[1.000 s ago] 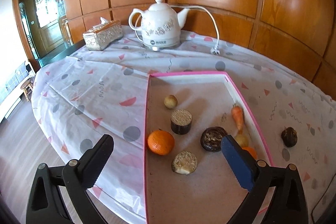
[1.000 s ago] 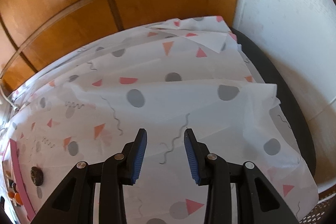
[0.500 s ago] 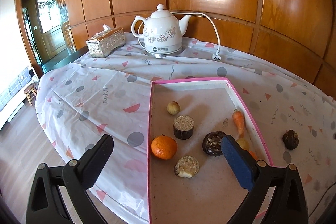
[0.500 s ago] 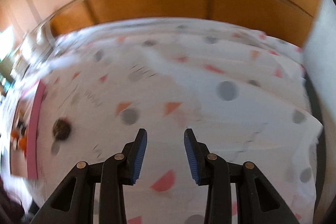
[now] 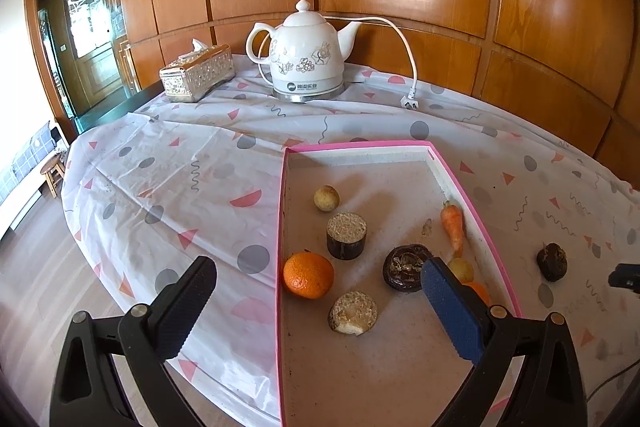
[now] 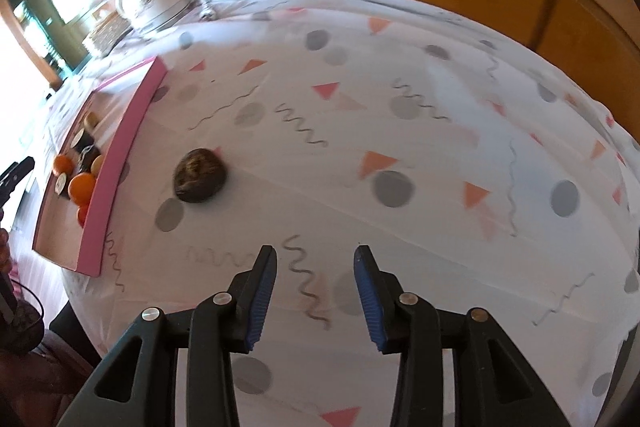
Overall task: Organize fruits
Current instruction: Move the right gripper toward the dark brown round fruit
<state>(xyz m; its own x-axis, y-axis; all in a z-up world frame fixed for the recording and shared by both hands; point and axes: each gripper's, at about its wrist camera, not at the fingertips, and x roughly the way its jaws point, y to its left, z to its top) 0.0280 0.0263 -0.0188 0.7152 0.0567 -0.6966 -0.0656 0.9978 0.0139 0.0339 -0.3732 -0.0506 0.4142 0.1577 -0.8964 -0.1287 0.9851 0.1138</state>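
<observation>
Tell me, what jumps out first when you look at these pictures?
The pink-rimmed tray in the middle of the table, with a bright orange, a carrot and other small pieces inside. Behind it a white kettle stands by the wooden wall. One dark fruit lies alone on the spotted cloth, outside the tray.

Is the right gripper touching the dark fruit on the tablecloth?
Apart. The right wrist view shows the right gripper, jaws opening and empty, with bare tablecloth between it and the dark fruit.
</observation>
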